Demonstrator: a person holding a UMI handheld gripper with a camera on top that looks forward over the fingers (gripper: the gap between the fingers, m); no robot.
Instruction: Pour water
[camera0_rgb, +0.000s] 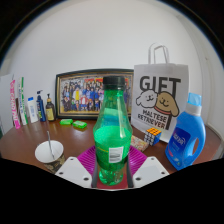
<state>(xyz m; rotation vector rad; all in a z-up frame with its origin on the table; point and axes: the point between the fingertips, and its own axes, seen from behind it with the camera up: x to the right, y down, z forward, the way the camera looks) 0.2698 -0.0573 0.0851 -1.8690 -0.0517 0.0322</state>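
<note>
Since pouring needs the bottle lifted first, the gripper (111, 172) clamps both pads on the upright, capped green bottle (112, 130), near a white bowl (48, 151) at left.

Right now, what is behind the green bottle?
Behind the green bottle, held in the gripper, stand a framed photo and a white gift bag; the bottle covers part of the frame.

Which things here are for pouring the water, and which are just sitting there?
For the job: green bottle, capped, between the gripper fingers; maybe the white bowl.

Just lying about: gift bag, blue detergent bottle, framed photo, puzzle cube, green sponges.
</note>
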